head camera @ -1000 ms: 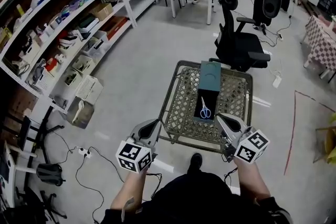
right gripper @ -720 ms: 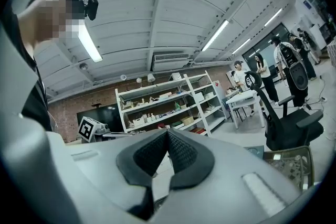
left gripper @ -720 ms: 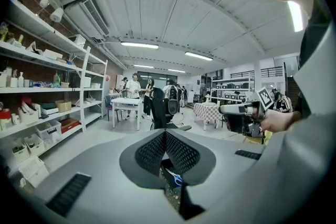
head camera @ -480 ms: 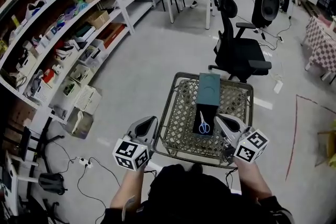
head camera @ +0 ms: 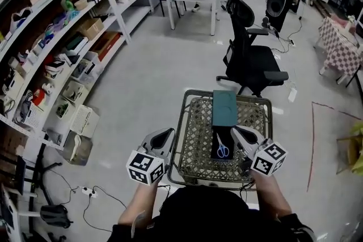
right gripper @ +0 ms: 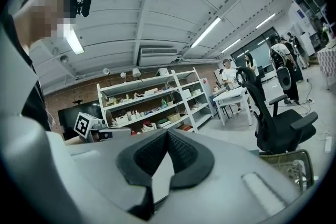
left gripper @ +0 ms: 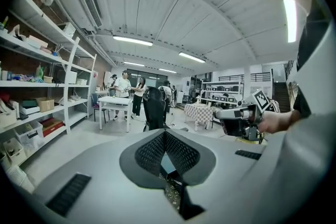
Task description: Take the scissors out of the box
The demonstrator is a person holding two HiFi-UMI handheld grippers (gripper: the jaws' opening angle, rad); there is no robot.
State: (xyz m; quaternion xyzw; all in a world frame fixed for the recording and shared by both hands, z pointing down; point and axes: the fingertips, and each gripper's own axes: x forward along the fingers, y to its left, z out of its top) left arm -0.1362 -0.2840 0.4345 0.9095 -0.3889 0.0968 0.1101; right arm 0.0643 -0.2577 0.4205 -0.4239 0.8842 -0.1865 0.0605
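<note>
I am at the very start: no tool has reached the scissors (head camera: pixel 222 148) yet. They lie flat inside the open box (head camera: pixel 224 109) on the wire bench (head camera: pixel 194 134), and their blue handles seem to point at me. My left tool (head camera: pixel 165 134) and my right tool (head camera: pixel 236 131) are both closed and empty. The right one is just beside the box. I think I must open it next, lower it over the scissors and pinch them gently, because they are thin.
</note>
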